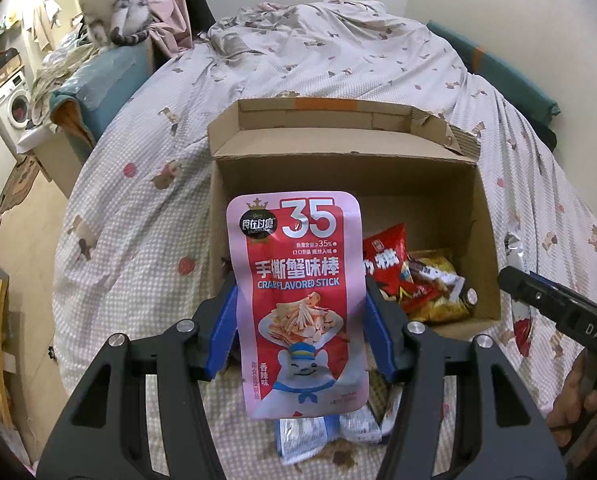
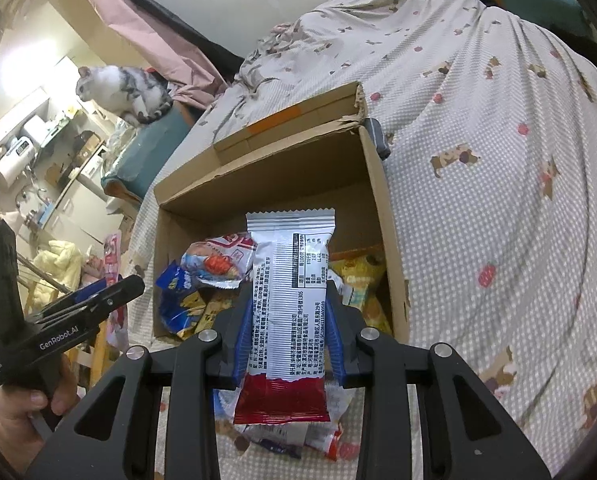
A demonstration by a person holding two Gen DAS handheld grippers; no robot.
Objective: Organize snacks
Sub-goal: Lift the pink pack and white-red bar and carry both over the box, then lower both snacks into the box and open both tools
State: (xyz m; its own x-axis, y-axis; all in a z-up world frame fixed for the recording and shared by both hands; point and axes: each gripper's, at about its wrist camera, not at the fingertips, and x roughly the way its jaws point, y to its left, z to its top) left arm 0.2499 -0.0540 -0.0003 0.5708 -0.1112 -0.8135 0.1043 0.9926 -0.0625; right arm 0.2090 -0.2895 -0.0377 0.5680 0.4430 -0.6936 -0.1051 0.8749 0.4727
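Observation:
My left gripper (image 1: 300, 300) is shut on a pink and red crab-flavoured stick pouch (image 1: 298, 280), held upright in front of an open cardboard box (image 1: 338, 168). My right gripper (image 2: 288, 320) is shut on a white and red snack bar wrapper (image 2: 288, 300), held upright over the near edge of the same box (image 2: 382, 208). The box holds several snack packets, red and yellow (image 1: 414, 280) in the left wrist view, blue, pink and yellow (image 2: 202, 276) in the right wrist view. More packets (image 1: 322, 432) lie on the bed below the grippers.
The box sits on a bed with a dotted patterned cover (image 1: 146, 208). A grey and white cat (image 1: 106, 0) sits on a teal cushion at the far left. The right gripper (image 1: 558, 312) shows at the right edge. A washing machine (image 1: 14, 104) stands far left.

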